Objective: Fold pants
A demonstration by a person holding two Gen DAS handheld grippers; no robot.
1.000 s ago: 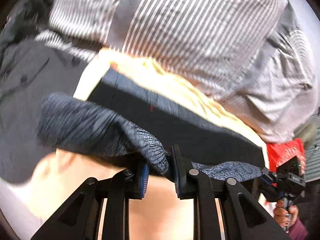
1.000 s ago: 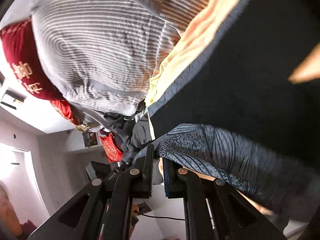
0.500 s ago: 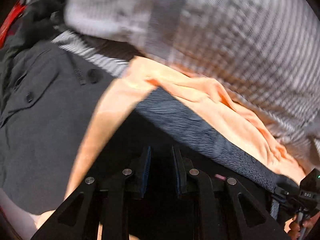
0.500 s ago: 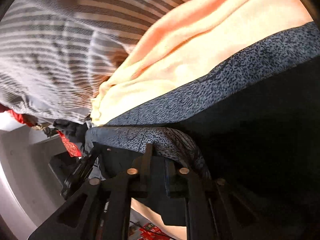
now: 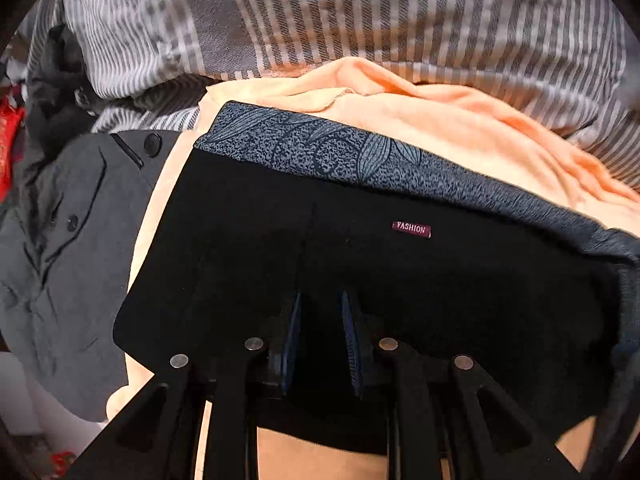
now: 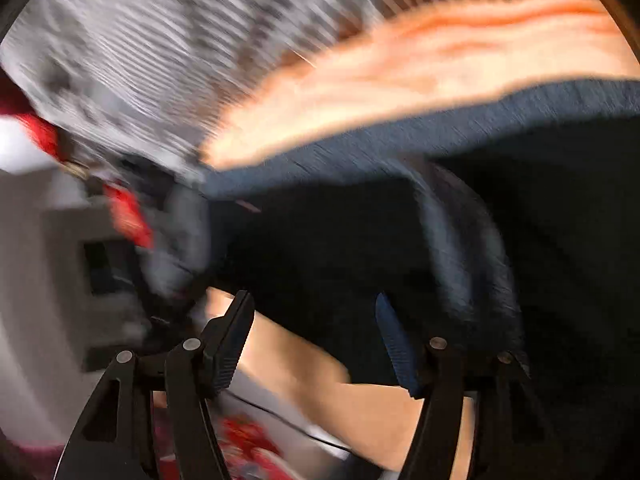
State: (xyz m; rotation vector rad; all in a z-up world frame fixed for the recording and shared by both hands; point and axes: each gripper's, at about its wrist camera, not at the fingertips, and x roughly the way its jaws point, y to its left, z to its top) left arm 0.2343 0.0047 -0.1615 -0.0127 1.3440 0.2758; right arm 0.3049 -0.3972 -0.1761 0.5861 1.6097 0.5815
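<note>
The left tool (image 5: pixel 318 334) is right down on the black pants (image 5: pixel 400 280). Its two fingers are close together, with dark cloth between them, but I cannot tell if they pinch it. The right tool (image 6: pixel 316 336) has just been opening; its fingers are apart and nothing is between them. The pants lie flat just ahead of both tools, long side going left to right. They are black with a blue leafy band (image 5: pixel 340 156) and a small red tag (image 5: pixel 411 229). Past them are an orange cloth (image 5: pixel 460 120) and a striped blanket (image 5: pixel 360 20).
</note>
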